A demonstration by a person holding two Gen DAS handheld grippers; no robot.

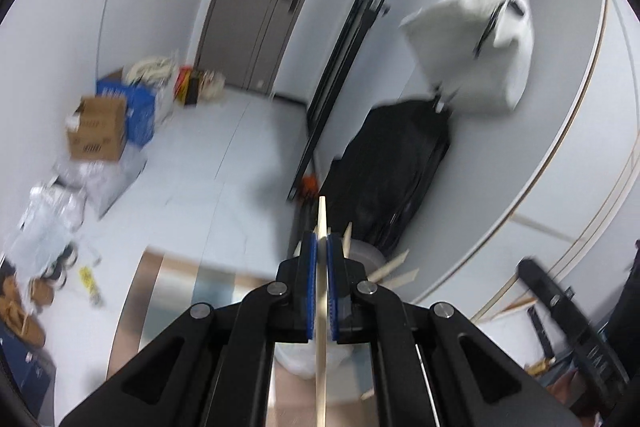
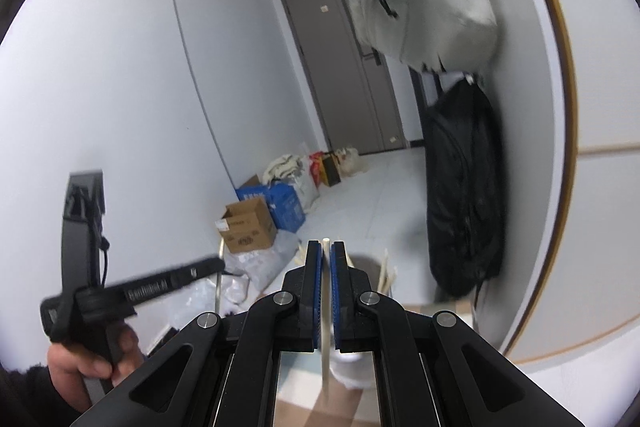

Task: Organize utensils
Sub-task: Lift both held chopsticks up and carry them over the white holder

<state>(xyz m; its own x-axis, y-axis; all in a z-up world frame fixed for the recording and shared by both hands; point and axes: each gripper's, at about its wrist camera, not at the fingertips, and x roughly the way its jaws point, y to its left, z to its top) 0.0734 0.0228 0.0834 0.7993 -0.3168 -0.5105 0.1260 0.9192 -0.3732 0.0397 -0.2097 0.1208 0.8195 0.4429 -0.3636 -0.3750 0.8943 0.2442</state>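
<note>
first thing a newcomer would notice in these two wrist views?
Each gripper is shut on a pale stick: the left gripper clamps a flat wooden one, the right gripper a thin chopstick. Beyond them, a white bag hangs above a black bag on the wall.

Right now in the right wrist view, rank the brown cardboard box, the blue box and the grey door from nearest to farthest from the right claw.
1. Brown cardboard box, on the floor just left of the right claw.
2. Blue box, behind the brown one.
3. Grey door, at the far end of the room.
</note>
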